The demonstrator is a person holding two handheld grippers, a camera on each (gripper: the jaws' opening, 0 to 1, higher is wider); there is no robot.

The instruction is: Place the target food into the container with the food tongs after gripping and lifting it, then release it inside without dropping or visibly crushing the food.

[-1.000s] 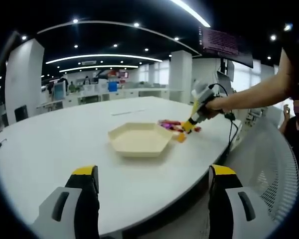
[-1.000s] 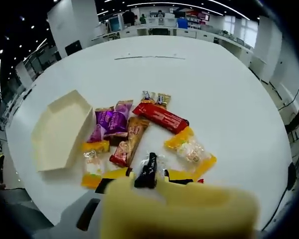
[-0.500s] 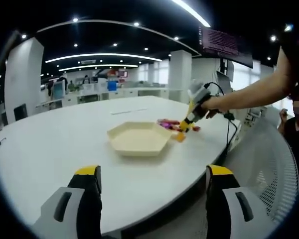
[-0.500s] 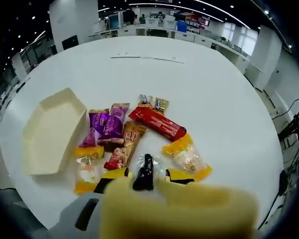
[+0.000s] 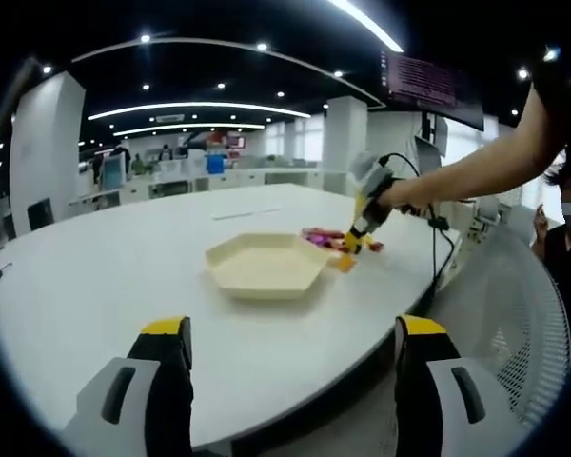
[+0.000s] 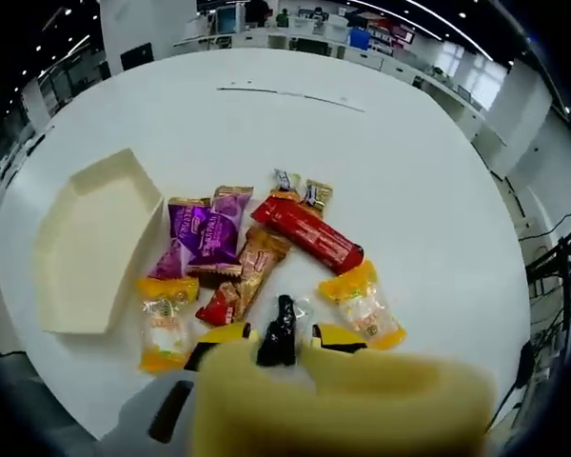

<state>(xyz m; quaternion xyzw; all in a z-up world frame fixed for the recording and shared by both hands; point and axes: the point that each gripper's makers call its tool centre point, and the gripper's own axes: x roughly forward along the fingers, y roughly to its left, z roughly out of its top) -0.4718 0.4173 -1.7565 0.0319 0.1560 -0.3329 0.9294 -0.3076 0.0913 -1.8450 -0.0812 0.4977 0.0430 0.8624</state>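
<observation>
Left gripper (image 5: pixel 285 381) hangs over the near table edge, jaws spread wide, holding nothing. Right gripper (image 6: pixel 278 335) pinches black tongs (image 6: pixel 279 331), tips together (nothing between them) just above the glossy crinkled snack packets (image 6: pixel 257 252). Pale hexagonal tray (image 6: pixel 90 243), matte w/ low walls, sits beside them on white table (image 6: pixel 409 162).

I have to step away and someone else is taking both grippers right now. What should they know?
Left gripper: open, holding nothing, back from the table edge.
Right gripper: hovering over the snack packets, a black tong tip between its jaws; their grip is hidden.
Tray: empty, beside the packets.
Done: nothing placed yet.
Left: grip one packet with the tongs, lift, release it inside the tray without crushing.
</observation>
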